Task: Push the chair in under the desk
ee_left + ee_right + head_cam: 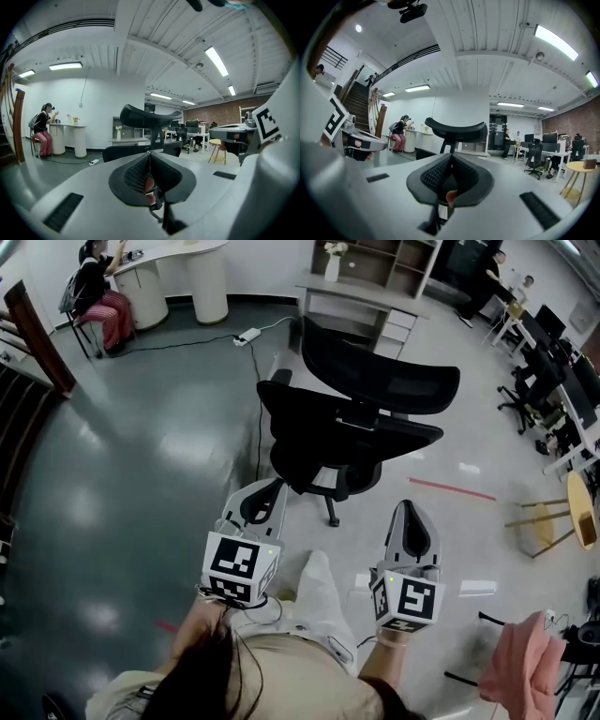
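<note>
Counted: one black office chair [352, 418], one grey table [361, 292] with drawers, one left hand-held gripper [272, 486], one right hand-held gripper [410, 505]. Both clenched shut, nothing between the jaws. Both held close behind the chair's backrest; contact not discernible. Chair out on the bare floor [141, 456], apart from the table, back turned toward the person. Open room to the chair's left; one power strip [247, 336] lying near the table's left edge. One white vase [332, 263] on the table, contents too small to tell.

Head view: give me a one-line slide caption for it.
Left gripper and right gripper, both shut, behind the black mesh office chair, not yet under the grey desk with drawers beyond.
</note>
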A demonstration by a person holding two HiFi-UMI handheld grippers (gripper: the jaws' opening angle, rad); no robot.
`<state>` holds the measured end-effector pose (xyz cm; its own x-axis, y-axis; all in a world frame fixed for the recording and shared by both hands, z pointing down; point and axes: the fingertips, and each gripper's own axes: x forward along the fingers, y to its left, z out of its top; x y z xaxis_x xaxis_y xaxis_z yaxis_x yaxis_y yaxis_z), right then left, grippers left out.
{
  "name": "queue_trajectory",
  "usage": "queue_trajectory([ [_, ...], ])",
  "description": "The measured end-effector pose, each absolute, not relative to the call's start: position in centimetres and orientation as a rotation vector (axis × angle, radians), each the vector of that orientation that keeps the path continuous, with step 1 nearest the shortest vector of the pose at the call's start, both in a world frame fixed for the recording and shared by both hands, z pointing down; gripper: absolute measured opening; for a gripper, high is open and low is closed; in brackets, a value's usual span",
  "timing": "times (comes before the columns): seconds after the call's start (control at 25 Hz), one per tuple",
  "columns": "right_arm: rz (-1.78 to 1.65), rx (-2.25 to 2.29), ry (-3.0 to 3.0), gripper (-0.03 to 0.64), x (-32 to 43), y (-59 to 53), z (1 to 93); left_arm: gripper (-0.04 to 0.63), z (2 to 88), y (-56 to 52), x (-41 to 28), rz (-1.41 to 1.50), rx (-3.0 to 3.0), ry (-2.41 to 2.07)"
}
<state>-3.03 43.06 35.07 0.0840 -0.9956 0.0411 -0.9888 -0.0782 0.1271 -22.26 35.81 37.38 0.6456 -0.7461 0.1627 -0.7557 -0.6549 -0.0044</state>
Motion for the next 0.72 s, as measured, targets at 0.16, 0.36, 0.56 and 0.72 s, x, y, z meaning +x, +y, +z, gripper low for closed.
queue_trajectory([
  [0.16,-0.121,2.236,-2.021,0.025,-2.0,41.6,35.1,0.014,37.8,34.3,-21.4,0.239,2.809,-1.284],
  [0.36,-0.143,2.211,-2.002,0.025,-0.6,39.0,35.1,0.014,37.7,32.2,-19.7,0.257,2.849,-1.276],
  [0.56,-0.139,2.17,-2.005,0.025,0.8,36.6,35.2,0.014,37.2,30.0,-18.4,0.305,2.848,-1.305],
  [0.72,-0.133,2.135,-1.987,0.025,1.9,34.7,35.6,0.015,37.5,27.9,-17.8,0.348,2.848,-1.329],
])
